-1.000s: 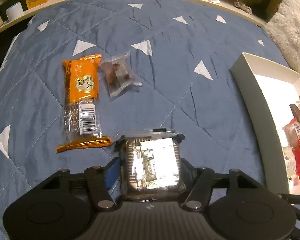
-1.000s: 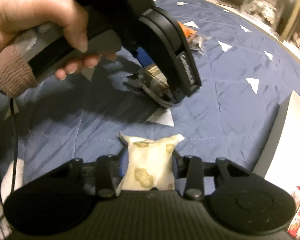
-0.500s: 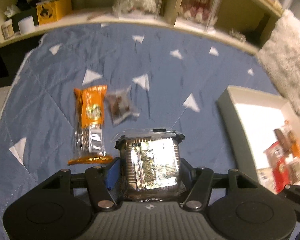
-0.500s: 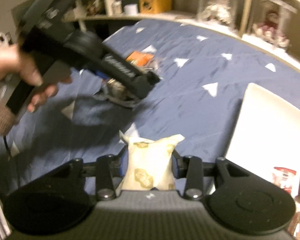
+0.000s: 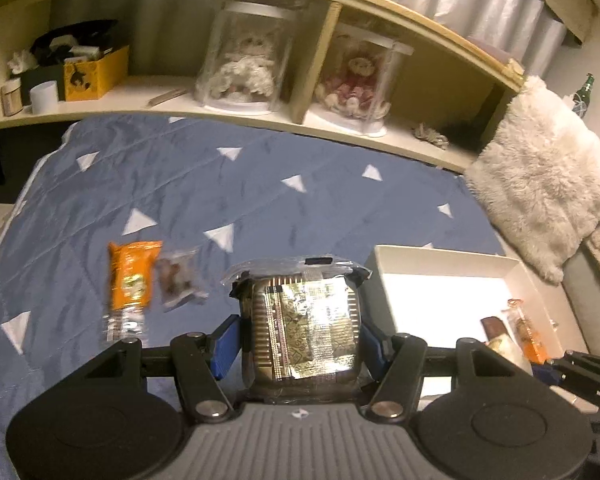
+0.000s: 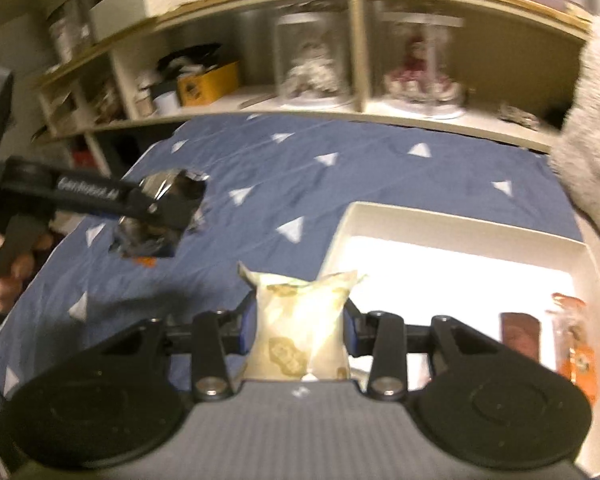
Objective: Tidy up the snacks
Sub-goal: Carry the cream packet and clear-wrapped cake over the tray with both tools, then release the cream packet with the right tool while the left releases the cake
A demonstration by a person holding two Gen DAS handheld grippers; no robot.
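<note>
A shelf point(image 5: 260, 120) backs the blue quilt point(image 5: 300, 208); a fluffy cushion point(image 5: 548, 188) sits beside the white box point(image 5: 440, 256). Left gripper point(image 5: 300, 340) is clamped on a foil pack point(image 5: 306, 332), right gripper point(image 6: 300, 336) on a cream pouch point(image 6: 300, 328), both held near the box. An orange packet point(image 5: 132, 276) and small bag point(image 5: 176, 280) lie on the quilt.

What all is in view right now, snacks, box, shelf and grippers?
Foil-wrapped snack: 1, dark with silver, held in left gripper.
Cream snack pouch: 1, cream with gold print, held in right gripper.
Orange snack pack: 1, orange, on blanket.
Clear snack bag: 1, clear with brown pieces, right of orange pack.
White box: 1, on blanket's right side, several snacks inside.
Blanket: 1, blue with white triangles.
Doll cases: 2, clear, on shelf.
Yellow box: 1, on shelf.
Fluffy cushion: 1, cream, right.
Left gripper: shut.
Right gripper: shut.
</note>
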